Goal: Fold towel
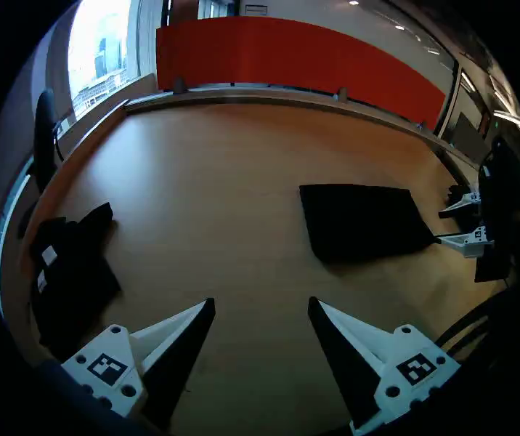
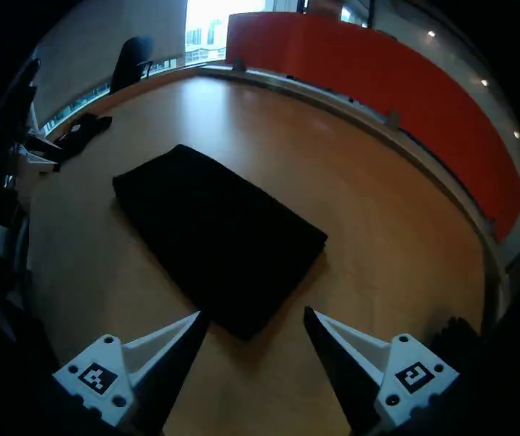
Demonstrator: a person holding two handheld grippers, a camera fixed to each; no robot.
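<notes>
step: towel (image 2: 216, 232) lies flat mid-table (image 1: 209, 182); looks part folded | left gripper (image 1: 260, 301): jaws spread; over bare wood | right gripper (image 2: 254, 311): jaws spread; at towel's near corner | next: probably pinch that corner; fold over

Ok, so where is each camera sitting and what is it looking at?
Left gripper view: rides on the left tool, looking across the wooden table toward the black towel; its two open fingers show at the bottom.
Right gripper view: rides on the right tool, looking down at the towel right ahead; its open fingers show too.
Shared: the towel, the table, the red screen.
</notes>
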